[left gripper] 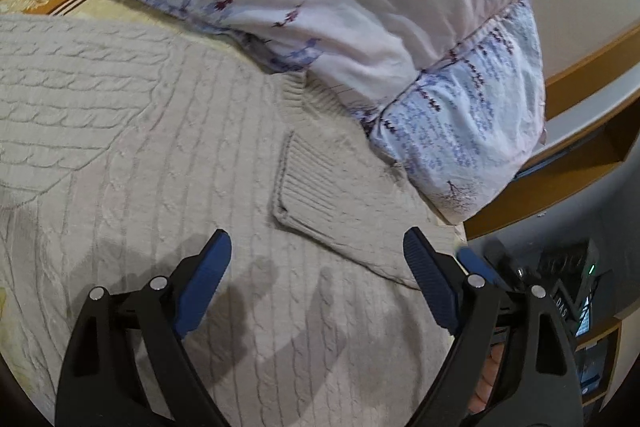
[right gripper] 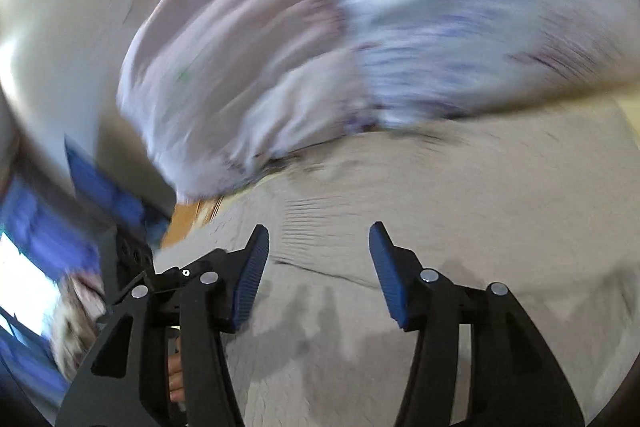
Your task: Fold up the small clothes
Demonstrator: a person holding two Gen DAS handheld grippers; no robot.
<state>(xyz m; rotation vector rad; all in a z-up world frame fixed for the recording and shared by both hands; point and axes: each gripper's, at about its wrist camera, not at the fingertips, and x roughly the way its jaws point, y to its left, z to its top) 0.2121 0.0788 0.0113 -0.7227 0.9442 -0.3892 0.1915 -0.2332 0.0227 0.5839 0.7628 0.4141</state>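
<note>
A cream cable-knit sweater [left gripper: 152,155] lies spread flat on the bed and fills most of the left wrist view. Its ribbed cuff [left gripper: 316,183] lies folded across the body, just ahead of my left gripper [left gripper: 318,251]. That gripper hovers above the knit with its blue pads wide apart and nothing between them. In the blurred right wrist view the same sweater [right gripper: 460,195] lies below my right gripper [right gripper: 318,243], which is open and empty over a ribbed edge [right gripper: 316,215].
A floral pillow [left gripper: 360,11] in pale pink and blue rests against the sweater's far edge; it shows again, smeared, as the pillow [right gripper: 320,27]. A wooden bed frame [left gripper: 568,163] and a shelf with small items [left gripper: 580,287] stand on the right.
</note>
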